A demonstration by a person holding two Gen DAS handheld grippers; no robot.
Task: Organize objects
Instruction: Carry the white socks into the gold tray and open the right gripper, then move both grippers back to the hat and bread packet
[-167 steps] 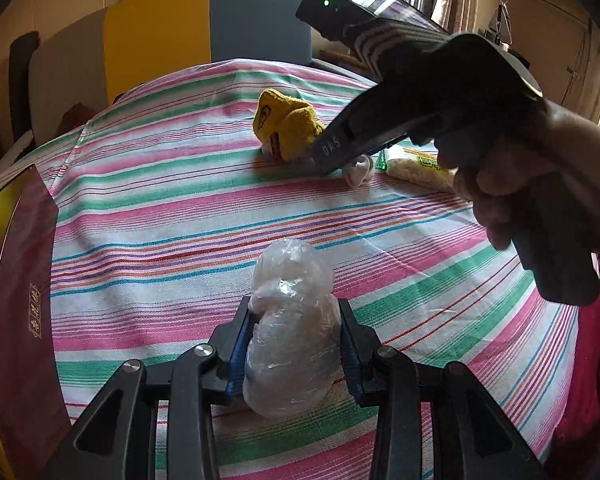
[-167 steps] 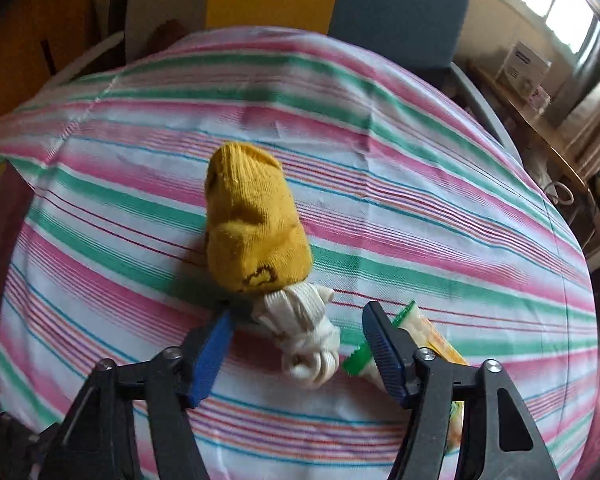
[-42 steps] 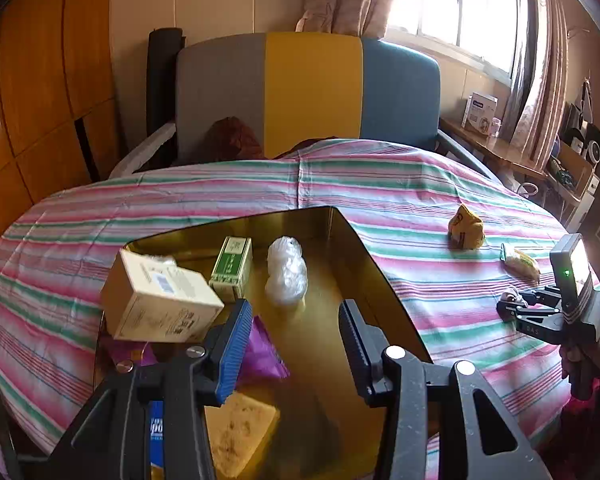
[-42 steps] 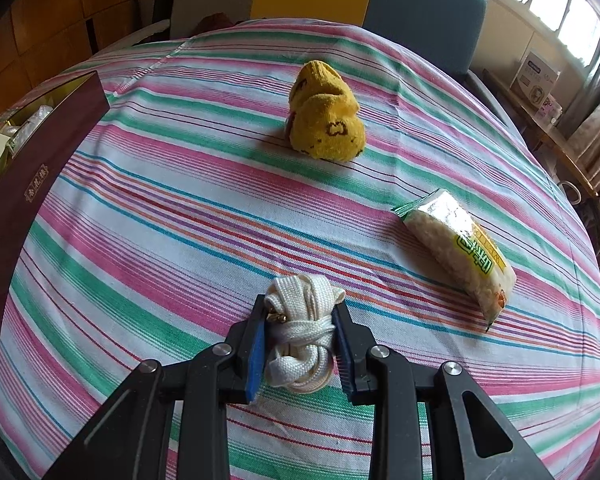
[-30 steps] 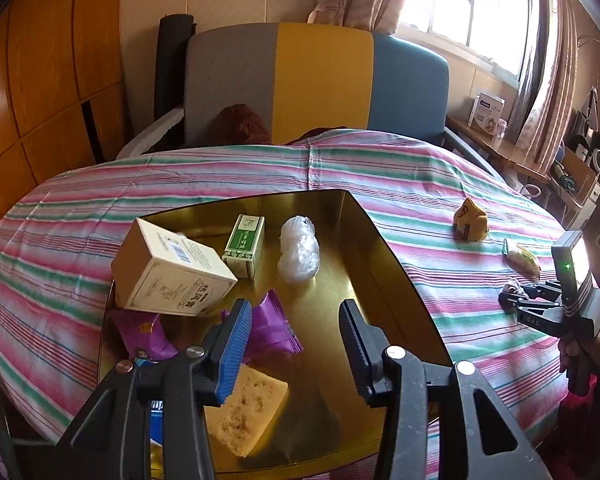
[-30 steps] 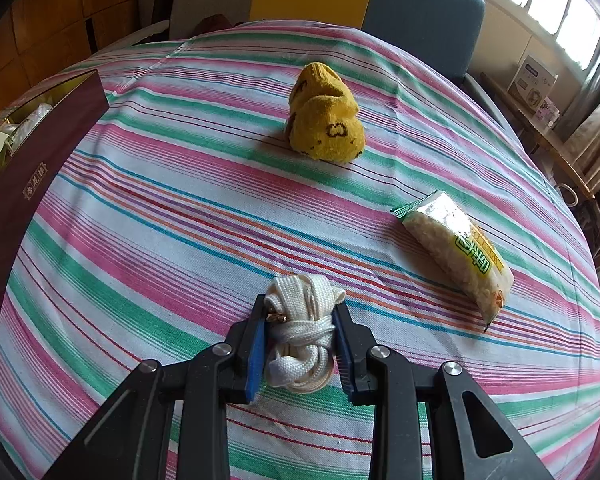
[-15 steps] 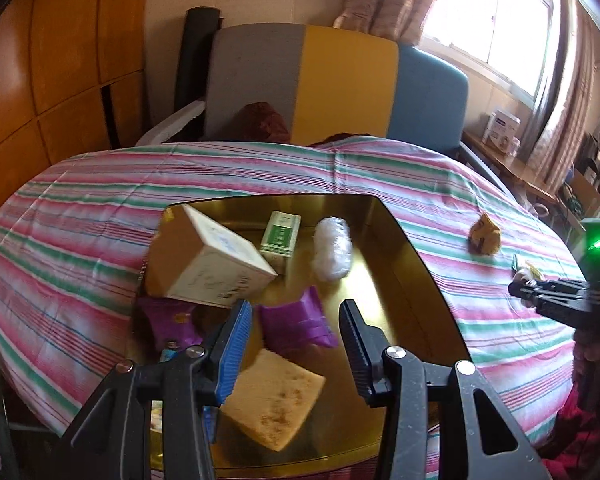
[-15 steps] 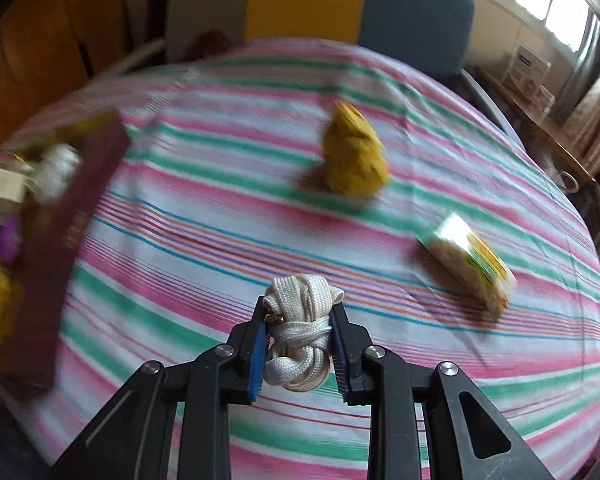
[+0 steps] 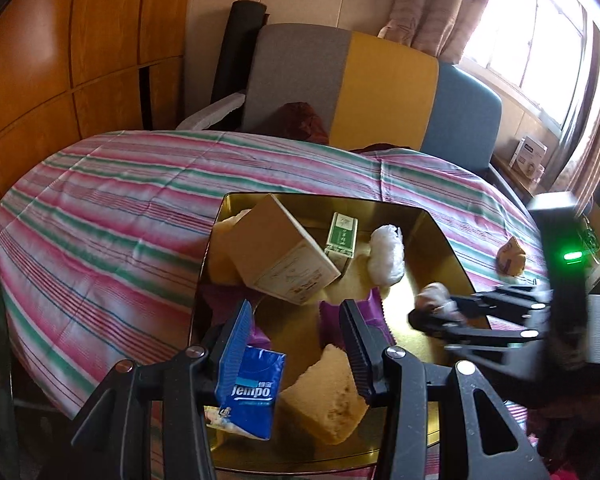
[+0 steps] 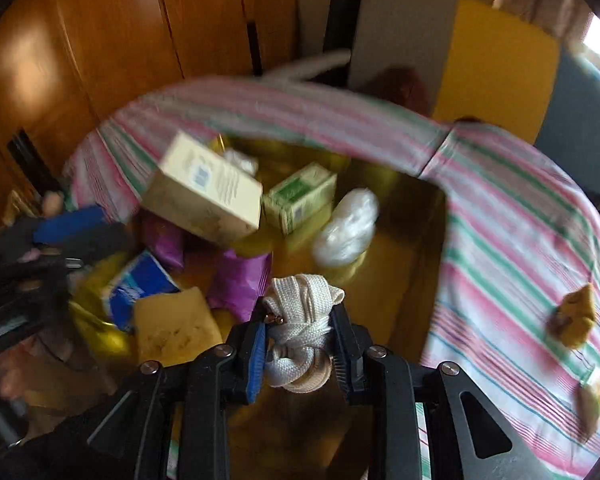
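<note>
A round bench covered in a pink, green and white striped cloth (image 9: pixel 100 216) carries a shallow gold metal tray (image 9: pixel 440 236). The right gripper (image 10: pixel 298 348) hangs above the near part of the tray, its fingers (image 10: pixel 256 354) clamped on a knotted bundle of white woven cord (image 10: pixel 300 320). In the left wrist view the same gripper (image 9: pixel 428 312) reaches in from the right over the tray's right rim, though motion blur softens it.

The left gripper (image 9: pixel 296 332) hovers above the near left part of the tray with its fingers (image 9: pixel 236 340) spread apart and nothing between them.

Inside the tray lie a tilted cream cardboard box (image 9: pixel 280 252), a small green and white carton (image 9: pixel 342 236) beside it, a crumpled clear plastic bag (image 9: pixel 386 254) to the right of the carton, purple foil packets (image 9: pixel 374 312), a blue tissue pack (image 9: pixel 252 392) and a yellow sponge block (image 9: pixel 324 396).

A yellow knitted sock (image 9: pixel 510 256) sits on the cloth to the right of the tray, well apart from it. A chair with grey, yellow and blue panels (image 9: pixel 392 88) stands behind the bench.
</note>
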